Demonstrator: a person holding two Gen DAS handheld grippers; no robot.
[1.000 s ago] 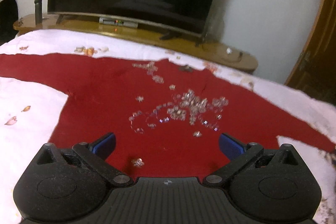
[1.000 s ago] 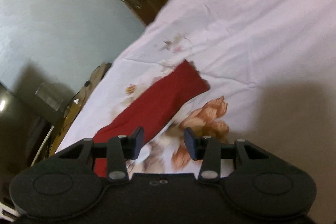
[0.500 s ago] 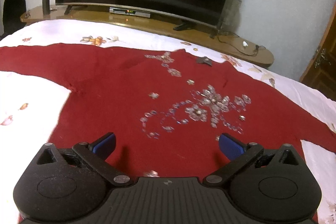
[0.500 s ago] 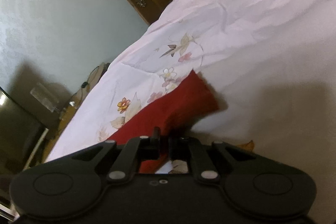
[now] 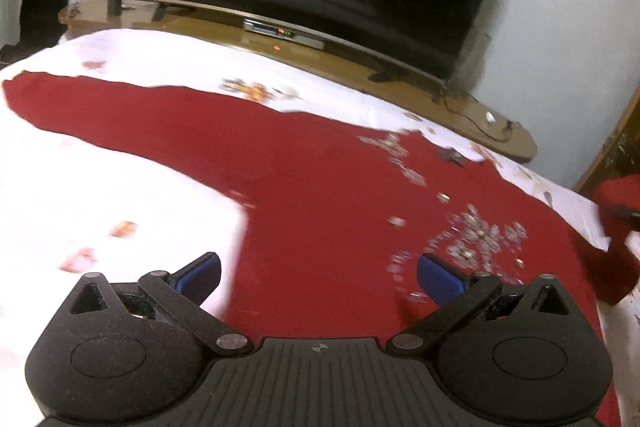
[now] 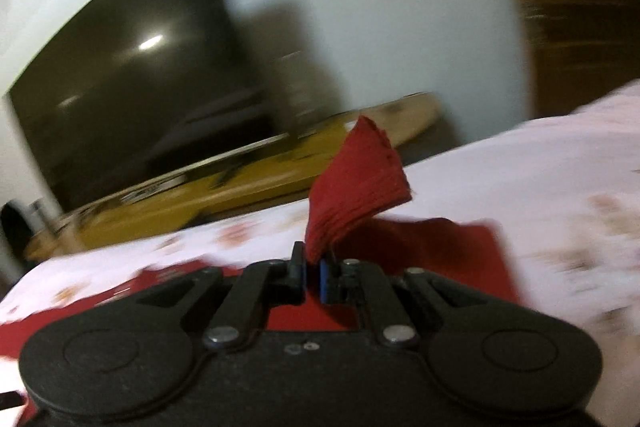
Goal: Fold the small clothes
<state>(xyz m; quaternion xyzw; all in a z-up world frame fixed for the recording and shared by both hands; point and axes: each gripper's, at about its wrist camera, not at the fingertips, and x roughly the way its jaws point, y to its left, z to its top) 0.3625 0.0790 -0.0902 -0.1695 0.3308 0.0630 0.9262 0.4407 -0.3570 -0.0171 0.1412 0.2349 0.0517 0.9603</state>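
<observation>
Red sweater (image 5: 320, 211) lies spread flat on the white floral bed sheet (image 5: 120, 195), its beaded front facing up and one sleeve (image 5: 100, 111) stretched out toward the far left. The right gripper (image 6: 314, 277) has its jaws closed on the cuff (image 6: 356, 179) of the other sleeve, which stands lifted off the bed. The left gripper (image 5: 318, 277) hovers over the hem with jaws wide open, holding nothing. Sleeve-folding looks to be the step in hand. Next, the lifted cuff probably needs carrying across the chest, though blur hides how far it has come.
</observation>
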